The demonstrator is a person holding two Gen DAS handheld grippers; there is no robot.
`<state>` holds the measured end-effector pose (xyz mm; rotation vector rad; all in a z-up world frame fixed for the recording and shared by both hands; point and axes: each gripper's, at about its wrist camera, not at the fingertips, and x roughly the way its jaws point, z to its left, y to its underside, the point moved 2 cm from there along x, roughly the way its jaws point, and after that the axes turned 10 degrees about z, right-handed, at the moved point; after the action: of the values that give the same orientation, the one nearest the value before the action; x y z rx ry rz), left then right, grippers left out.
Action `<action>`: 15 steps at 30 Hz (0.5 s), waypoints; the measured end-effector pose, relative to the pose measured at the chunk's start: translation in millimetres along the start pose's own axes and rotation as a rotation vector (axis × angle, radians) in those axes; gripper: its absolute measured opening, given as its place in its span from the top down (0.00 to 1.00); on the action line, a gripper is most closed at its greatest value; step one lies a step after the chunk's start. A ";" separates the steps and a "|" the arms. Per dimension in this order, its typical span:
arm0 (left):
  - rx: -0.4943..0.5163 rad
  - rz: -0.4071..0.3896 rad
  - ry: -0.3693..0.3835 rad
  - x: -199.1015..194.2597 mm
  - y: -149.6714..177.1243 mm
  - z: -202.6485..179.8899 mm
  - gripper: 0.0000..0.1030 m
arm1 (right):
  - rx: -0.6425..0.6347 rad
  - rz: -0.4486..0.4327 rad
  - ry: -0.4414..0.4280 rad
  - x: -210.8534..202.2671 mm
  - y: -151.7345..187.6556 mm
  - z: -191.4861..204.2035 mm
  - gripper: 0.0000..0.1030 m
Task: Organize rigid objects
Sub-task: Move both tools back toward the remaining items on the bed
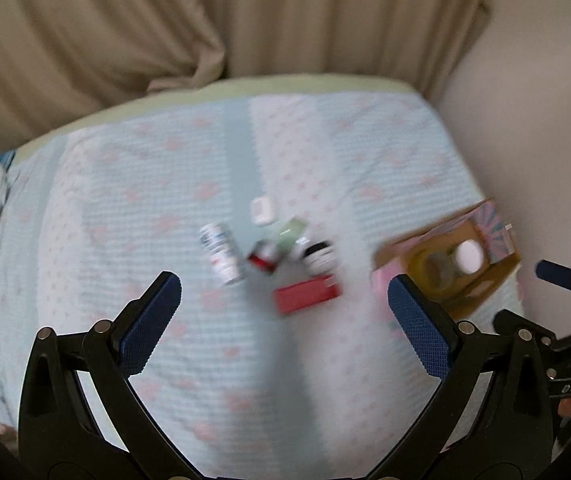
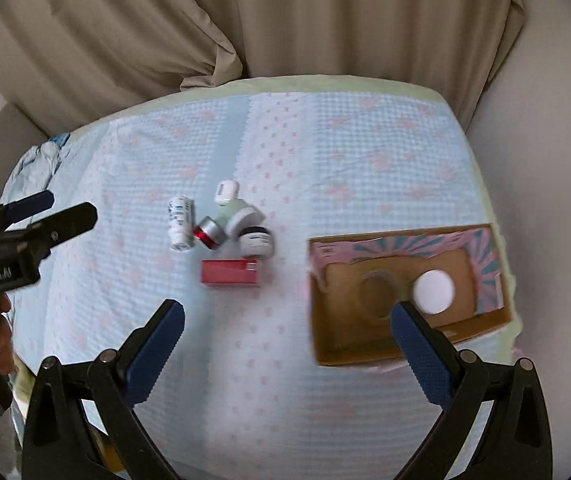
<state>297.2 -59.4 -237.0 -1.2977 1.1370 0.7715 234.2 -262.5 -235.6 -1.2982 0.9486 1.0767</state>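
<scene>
Both grippers: left gripper [image 1: 284, 293] and right gripper [image 2: 287, 319] spread apart, holding nothing
Cluster: red box [image 2: 230, 272], white bottle [image 2: 180, 223], jars, mid-bed
Cardboard box [image 2: 327, 344]: holds white lid [image 2: 433, 291]

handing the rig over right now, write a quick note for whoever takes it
Left gripper: open, holding nothing. Right gripper: open, holding nothing.
Open cardboard box at right holds a round white lid and a clear tape roll.
Left on the blue quilted cover: white labelled bottle, red-and-silver jar, pale green tube, black-and-white jar, small white case, red rectangular box.
</scene>
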 end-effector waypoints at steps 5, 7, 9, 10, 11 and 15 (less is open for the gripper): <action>-0.050 0.026 0.010 25.7 -5.0 60.6 0.00 | 0.037 0.017 0.008 26.9 -4.2 39.6 0.00; -0.083 0.034 0.029 40.0 -8.1 83.1 0.00 | 0.042 0.022 0.010 36.8 -6.8 47.5 0.00; -0.108 0.052 0.036 54.6 -12.1 100.9 0.00 | 0.049 0.027 0.012 49.7 -11.9 55.9 0.00; -0.120 0.061 0.038 64.2 -14.1 109.6 0.00 | 0.051 0.030 0.010 55.8 -14.7 58.8 0.00; -0.133 0.074 0.040 74.6 -17.1 117.7 0.00 | 0.053 0.035 0.007 61.3 -17.7 62.1 0.00; -0.178 0.121 0.043 108.2 -27.1 134.3 0.00 | 0.046 0.071 0.008 90.0 -33.7 74.4 0.00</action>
<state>382.7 50.3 -342.5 -1.4082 1.2116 0.9559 286.1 -180.6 -309.1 -1.2400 1.0268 1.0984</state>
